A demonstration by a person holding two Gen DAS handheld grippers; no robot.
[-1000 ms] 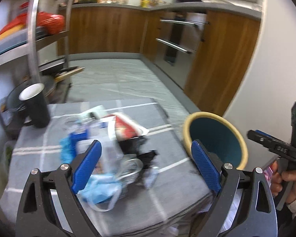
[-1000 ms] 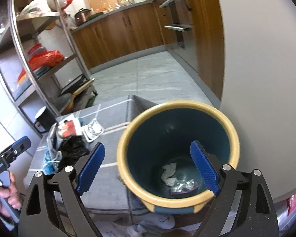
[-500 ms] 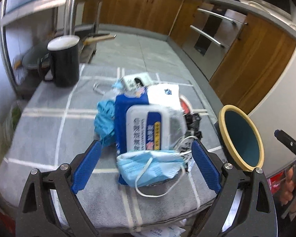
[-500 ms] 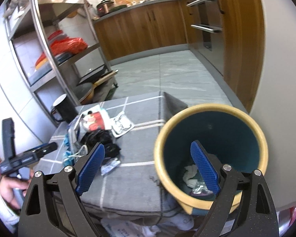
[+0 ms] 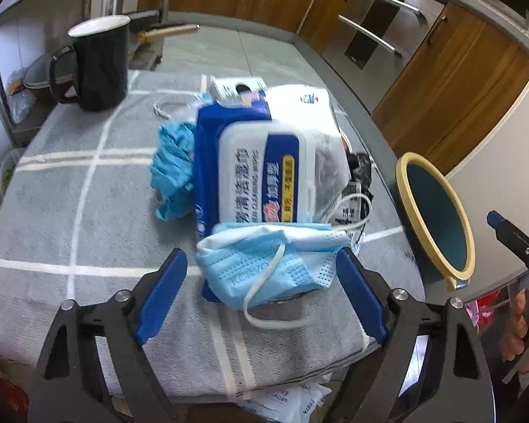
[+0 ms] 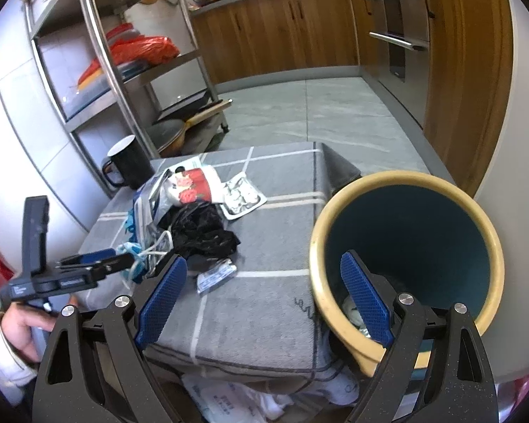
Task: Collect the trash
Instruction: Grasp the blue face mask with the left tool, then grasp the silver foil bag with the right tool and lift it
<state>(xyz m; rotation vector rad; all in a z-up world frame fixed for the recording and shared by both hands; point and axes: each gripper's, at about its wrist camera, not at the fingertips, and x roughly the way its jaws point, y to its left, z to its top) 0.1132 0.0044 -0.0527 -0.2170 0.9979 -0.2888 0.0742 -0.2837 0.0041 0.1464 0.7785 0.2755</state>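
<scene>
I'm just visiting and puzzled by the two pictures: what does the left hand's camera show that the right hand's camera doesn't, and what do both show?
Only the left camera shows the printed front of the wet wipes pack and the blue face mask spread out between the open left gripper.

Only the right camera shows the blister pack, the red-printed wrapper, the black plastic bag, the metal shelf rack and scraps at the bottom of the bin.

Both show the black mug, the grey checked cloth and the yellow-rimmed bin.
</scene>
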